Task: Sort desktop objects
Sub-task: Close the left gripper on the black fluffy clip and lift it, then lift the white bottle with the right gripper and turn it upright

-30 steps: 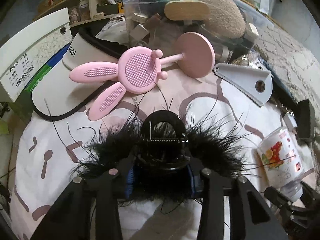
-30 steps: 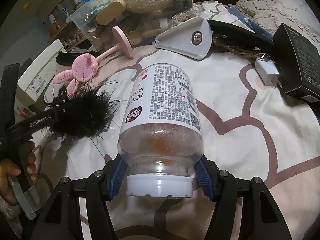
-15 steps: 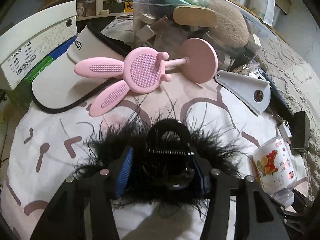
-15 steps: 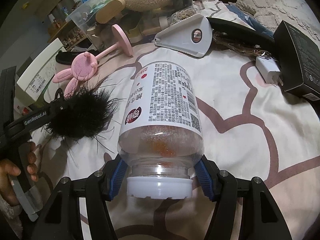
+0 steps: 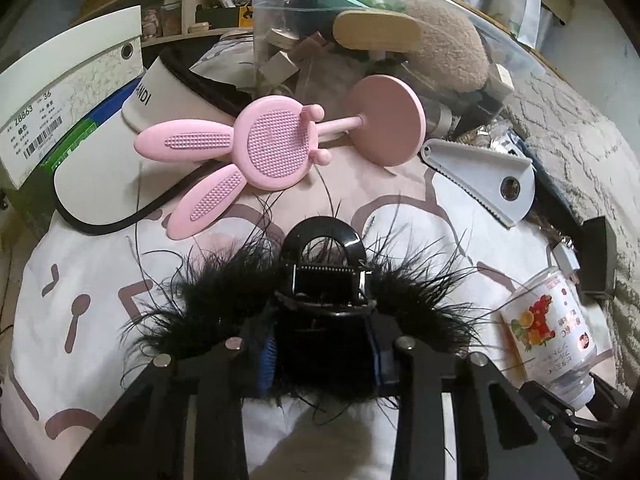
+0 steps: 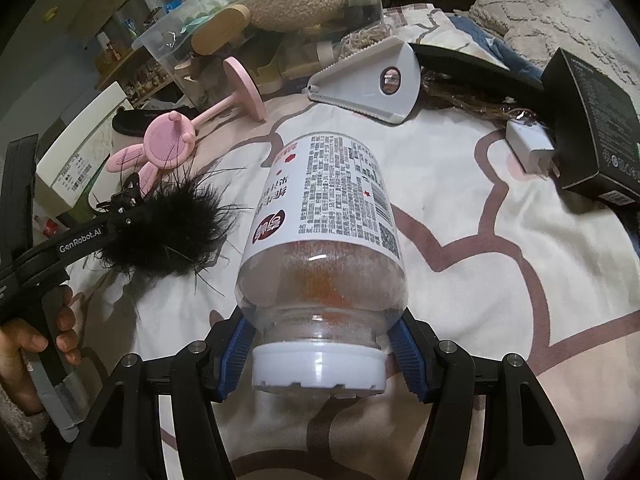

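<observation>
A black feathered hair claw (image 5: 324, 276) lies on the patterned bedsheet (image 5: 100, 280). My left gripper (image 5: 324, 354) has its jaws closing tight on the claw, and the blue pads (image 5: 267, 356) press its sides. In the right wrist view the same claw (image 6: 172, 232) sticks out of the left gripper (image 6: 126, 210), which a hand (image 6: 28, 340) holds. My right gripper (image 6: 320, 350) is shut on the neck of a clear plastic jar (image 6: 324, 208) with a white lid and orange residue. The jar (image 5: 548, 328) lies tilted just over the sheet.
Beyond the claw lie a pink bunny stand (image 5: 272, 148), a white visor (image 5: 100, 168), a shoe box (image 5: 52, 92) and a full clear bin (image 5: 360, 32). A grey-white scraper (image 5: 484, 172), a white charger (image 6: 528, 148) and a black box (image 6: 592, 120) lie to the right.
The left jaws spread wider around the hair claw half a second ago and have now closed on it again. The right gripper and its jar have stayed put.
</observation>
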Demonstrator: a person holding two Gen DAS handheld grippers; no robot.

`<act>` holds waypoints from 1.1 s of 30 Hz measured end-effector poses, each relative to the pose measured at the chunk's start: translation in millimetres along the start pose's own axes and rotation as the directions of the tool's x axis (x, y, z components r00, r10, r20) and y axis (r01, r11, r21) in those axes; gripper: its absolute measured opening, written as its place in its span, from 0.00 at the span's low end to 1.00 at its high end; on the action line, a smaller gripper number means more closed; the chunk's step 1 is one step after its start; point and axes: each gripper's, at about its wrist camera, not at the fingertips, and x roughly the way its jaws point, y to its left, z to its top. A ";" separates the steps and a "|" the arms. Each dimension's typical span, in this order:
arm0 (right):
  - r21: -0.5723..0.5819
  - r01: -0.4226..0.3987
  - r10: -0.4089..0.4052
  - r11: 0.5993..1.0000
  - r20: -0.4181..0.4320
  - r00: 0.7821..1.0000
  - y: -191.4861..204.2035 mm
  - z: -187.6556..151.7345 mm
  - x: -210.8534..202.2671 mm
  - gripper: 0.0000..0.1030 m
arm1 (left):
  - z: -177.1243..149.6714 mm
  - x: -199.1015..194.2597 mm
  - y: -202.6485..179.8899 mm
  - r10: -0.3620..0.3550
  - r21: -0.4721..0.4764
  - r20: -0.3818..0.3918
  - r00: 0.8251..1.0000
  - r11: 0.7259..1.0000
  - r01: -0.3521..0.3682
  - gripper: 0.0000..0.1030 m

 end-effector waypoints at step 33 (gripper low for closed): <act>0.180 -0.054 0.041 0.982 0.077 0.996 -34.1 23.3 -17.4 0.69 | 26.1 -32.0 -10.6 -0.092 -0.018 0.014 0.996 0.996 0.093 0.34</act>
